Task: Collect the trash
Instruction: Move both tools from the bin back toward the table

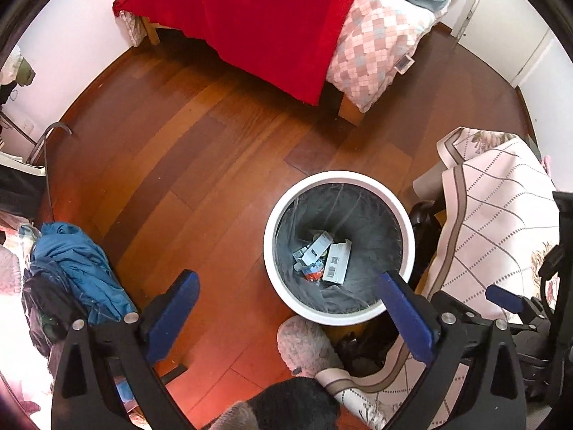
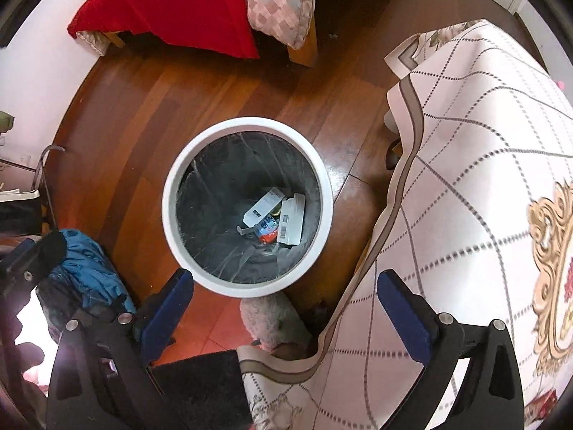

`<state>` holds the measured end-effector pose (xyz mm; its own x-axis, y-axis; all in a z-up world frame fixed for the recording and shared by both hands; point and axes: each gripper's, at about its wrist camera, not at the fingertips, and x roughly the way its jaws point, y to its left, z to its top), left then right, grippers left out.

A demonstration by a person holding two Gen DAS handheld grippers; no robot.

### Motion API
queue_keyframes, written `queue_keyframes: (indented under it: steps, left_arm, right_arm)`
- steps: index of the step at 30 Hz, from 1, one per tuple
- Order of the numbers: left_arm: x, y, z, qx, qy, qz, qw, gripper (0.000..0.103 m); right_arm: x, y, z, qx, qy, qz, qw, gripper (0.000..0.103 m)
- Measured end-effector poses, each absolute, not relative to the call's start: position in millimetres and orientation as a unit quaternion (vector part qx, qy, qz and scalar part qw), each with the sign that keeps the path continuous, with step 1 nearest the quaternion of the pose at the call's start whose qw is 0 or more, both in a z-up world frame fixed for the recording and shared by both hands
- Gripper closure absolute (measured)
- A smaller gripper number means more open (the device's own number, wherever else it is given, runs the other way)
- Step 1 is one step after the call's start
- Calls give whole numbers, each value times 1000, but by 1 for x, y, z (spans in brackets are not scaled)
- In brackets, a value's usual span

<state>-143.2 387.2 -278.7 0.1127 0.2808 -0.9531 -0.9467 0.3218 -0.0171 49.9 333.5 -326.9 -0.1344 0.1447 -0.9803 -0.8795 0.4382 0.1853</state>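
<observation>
Tools spread wide, empty, above trash bin

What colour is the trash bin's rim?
White, on the trash bin; clearest in the right wrist view.

You have a reddish-brown plank floor under you. On it stands a round white trash bin with a dark liner, holding a few white cartons and scraps. A fuzzy pink slipper lies just beside the bin's near rim. A heap of blue cloth sits well apart, to the left.
</observation>
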Motion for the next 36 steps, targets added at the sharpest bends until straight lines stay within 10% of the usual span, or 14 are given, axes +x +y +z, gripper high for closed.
queue_keyframes:
  steps: [27, 36]
  left_arm:
    - [-132, 258, -134, -246, 400, 487, 736, 0]
    - [-9, 176, -191, -223, 459, 369, 777, 0]
  right_arm:
    - [69, 173, -141, -114, 551, 529, 635, 0]
    - [177, 16, -164, -73, 588, 395, 702, 0]
